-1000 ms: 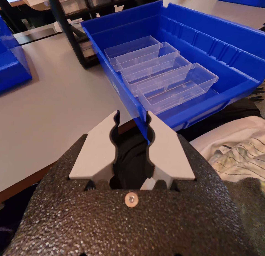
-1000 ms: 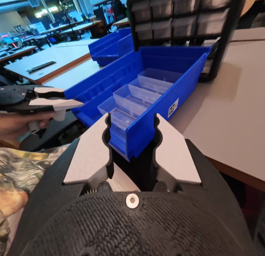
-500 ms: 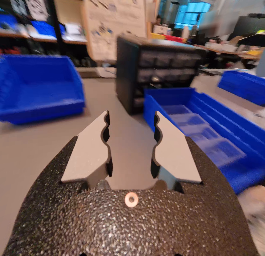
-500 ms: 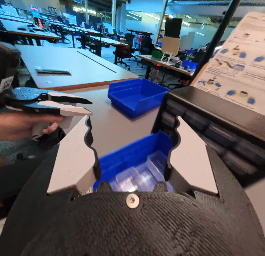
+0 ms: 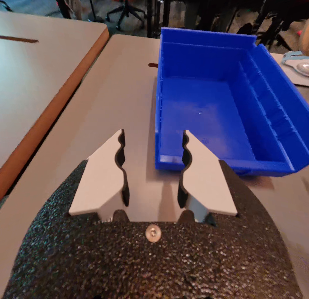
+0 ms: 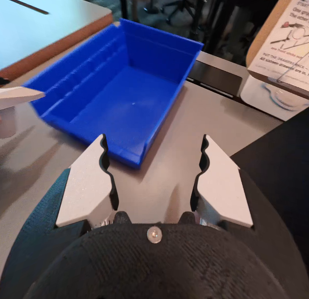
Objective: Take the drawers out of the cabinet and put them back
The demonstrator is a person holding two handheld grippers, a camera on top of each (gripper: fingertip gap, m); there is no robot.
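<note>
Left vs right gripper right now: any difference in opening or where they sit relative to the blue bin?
The right gripper is spread wider than the left gripper. The left gripper's right finger overlaps the blue bin's near wall; the right gripper's fingers frame the bin's near corner and bare table. The right gripper has a black surface beside it; the left has none. Both are open and hold nothing.

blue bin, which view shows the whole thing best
The left wrist view: the blue bin sits almost whole there, all four walls and its bare floor visible, only the near left corner hidden behind the open left claw. The right wrist view shows it at an angle, blurred on its left wall, with the near edge behind the open right claw.
</note>
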